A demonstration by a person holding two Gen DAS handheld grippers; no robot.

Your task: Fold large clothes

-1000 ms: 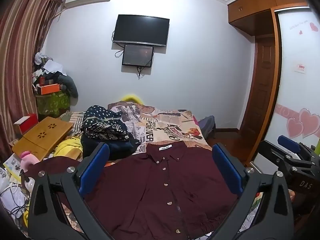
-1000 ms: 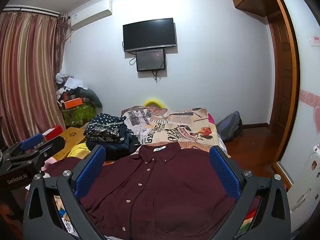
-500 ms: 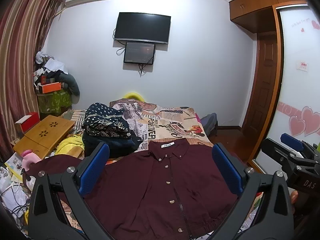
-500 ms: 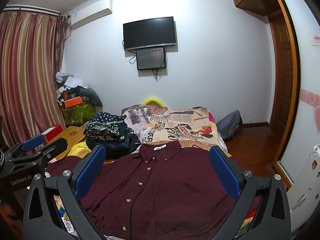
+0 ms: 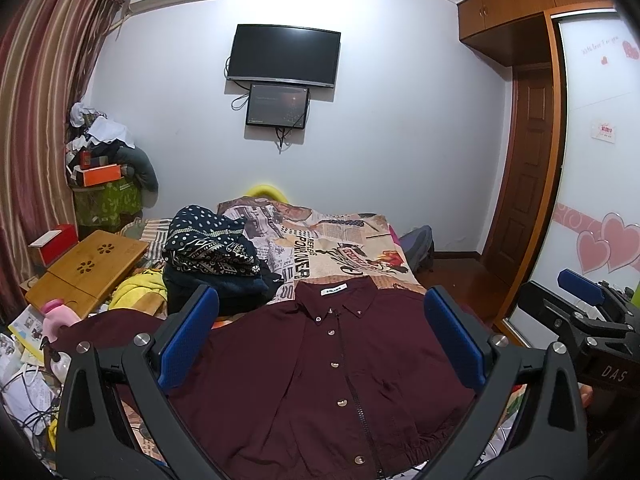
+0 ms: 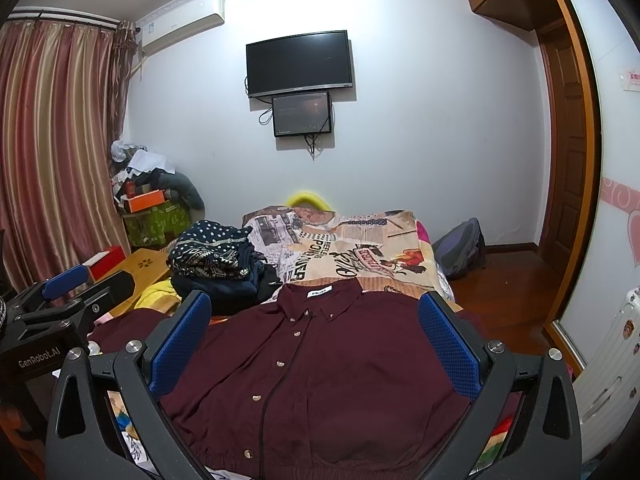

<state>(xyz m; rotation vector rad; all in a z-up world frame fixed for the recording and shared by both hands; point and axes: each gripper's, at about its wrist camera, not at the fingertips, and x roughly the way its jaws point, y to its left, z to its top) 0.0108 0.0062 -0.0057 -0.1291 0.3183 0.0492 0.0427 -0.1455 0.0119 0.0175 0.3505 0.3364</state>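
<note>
A dark maroon button-up shirt (image 5: 320,376) (image 6: 328,368) lies spread flat, front up, on the near end of the bed, its collar toward the far wall and one sleeve stretched out left. My left gripper (image 5: 320,344) hovers open above the shirt's lower half, nothing between its blue pads. My right gripper (image 6: 316,344) is likewise open over the shirt and holds nothing. Each gripper also shows at the edge of the other's view: the right one (image 5: 580,312) at far right, the left one (image 6: 60,292) at far left.
A pile of dark patterned clothes (image 5: 212,256) (image 6: 216,260) sits left of the collar on the printed bedspread (image 5: 340,248). A wooden lap desk (image 5: 84,268), a pink bottle (image 5: 56,316) and cables clutter the left. A backpack (image 6: 460,248) and wardrobe door (image 5: 600,200) stand right.
Both views have tipped slightly upward and back, so the shirt sits a little lower in frame. The shirt itself has not moved and both grippers stay open.
</note>
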